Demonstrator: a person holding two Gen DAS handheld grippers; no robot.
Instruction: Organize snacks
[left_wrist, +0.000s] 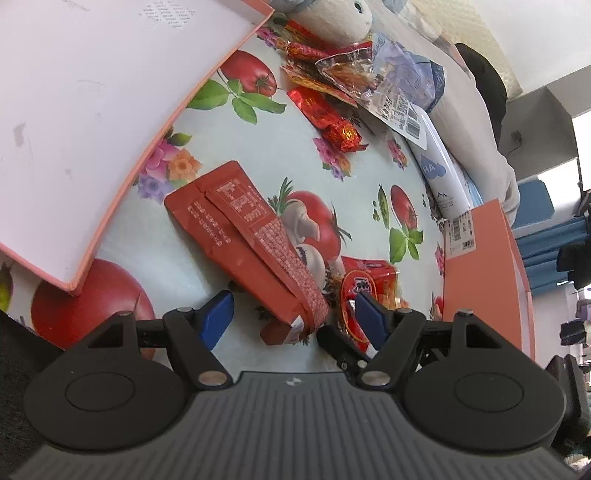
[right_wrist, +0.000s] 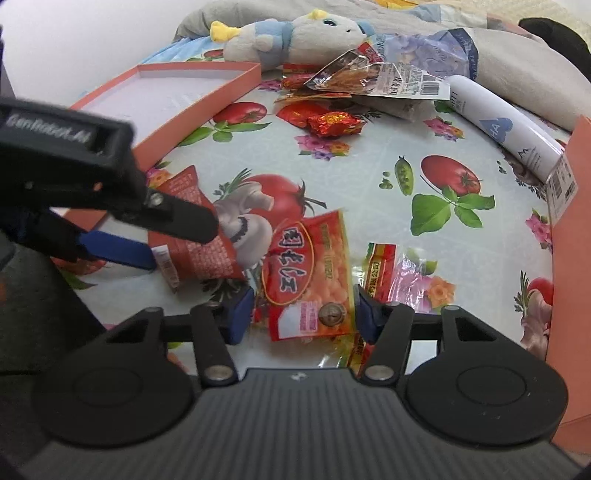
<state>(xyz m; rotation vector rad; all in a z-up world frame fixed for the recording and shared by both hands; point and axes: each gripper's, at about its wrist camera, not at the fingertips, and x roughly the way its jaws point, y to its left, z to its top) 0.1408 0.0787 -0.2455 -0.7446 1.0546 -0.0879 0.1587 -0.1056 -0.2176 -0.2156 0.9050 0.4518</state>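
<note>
A flat dark red snack packet (left_wrist: 251, 240) lies on the fruit-print tablecloth, its near end between my open left gripper (left_wrist: 291, 317); it also shows in the right wrist view (right_wrist: 195, 240), with the left gripper's fingers (right_wrist: 122, 249) around it. A red-and-orange peanut packet (right_wrist: 310, 280) lies between the blue pads of my open right gripper (right_wrist: 303, 314); it shows in the left wrist view (left_wrist: 365, 291) too. An open pink box lid (left_wrist: 74, 129) lies to the left, seen also in the right wrist view (right_wrist: 173, 92).
A pile of red wrapped candies (right_wrist: 332, 123) and clear snack bags (right_wrist: 369, 77) lies at the far side by a plush toy (right_wrist: 295, 37). A white bottle (right_wrist: 506, 129) lies at the right. An orange box (left_wrist: 484, 273) stands at the right edge. A clear wrapper (right_wrist: 402, 280) lies beside the peanut packet.
</note>
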